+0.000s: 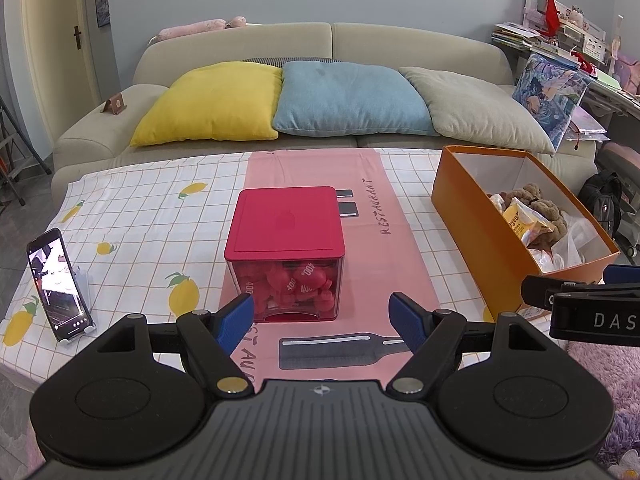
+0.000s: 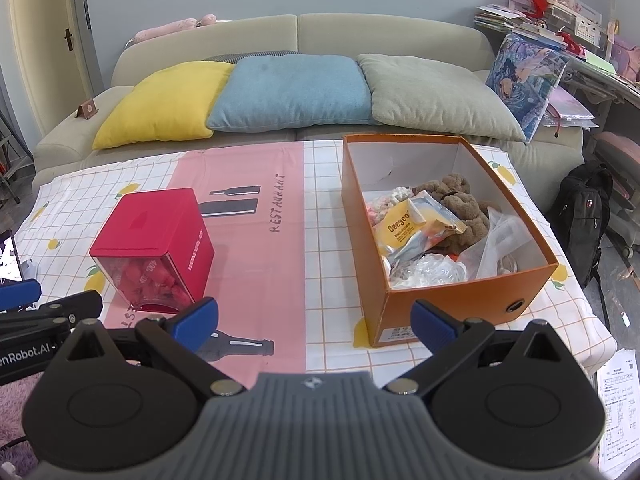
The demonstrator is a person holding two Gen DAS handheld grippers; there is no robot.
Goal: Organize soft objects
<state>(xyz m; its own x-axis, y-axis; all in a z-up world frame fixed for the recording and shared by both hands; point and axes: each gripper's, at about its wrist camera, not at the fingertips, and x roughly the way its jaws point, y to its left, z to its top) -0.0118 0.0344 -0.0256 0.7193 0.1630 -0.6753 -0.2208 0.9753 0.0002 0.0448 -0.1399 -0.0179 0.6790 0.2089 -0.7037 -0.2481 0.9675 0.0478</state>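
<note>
Left gripper (image 1: 321, 312): blue-padded fingers spread apart, empty, held above the near edge of the table, facing the red box.
Right gripper (image 2: 315, 318): fingers spread apart, empty, above the near edge, in front of the near end of the orange box.
Table (image 2: 320, 184): covered by a white grid cloth with lemon print; a pink runner (image 1: 320, 172) marked "RESTAURANT" lies along its middle.
Orange cardboard box (image 2: 460, 300): open-topped, on the right side of the table, long side running from near edge toward far edge.
Box contents: brown plush teddy bear (image 2: 460, 200), a yellow snack packet (image 2: 400, 226) lying against the bear, clear plastic bags (image 2: 436, 270) at the near end.
Red box (image 1: 285, 220): red lid, clear walls, on the pink runner at mid-table, left of the orange box and apart from it; filled with small red pieces.
Smartphone (image 1: 56, 284): propped upright on a stand near the left edge, screen lit.
Sofa (image 1: 240, 40): beyond the far edge, carrying yellow (image 1: 212, 104), blue (image 1: 348, 98) and grey-green (image 1: 480, 112) cushions side by side.
</note>
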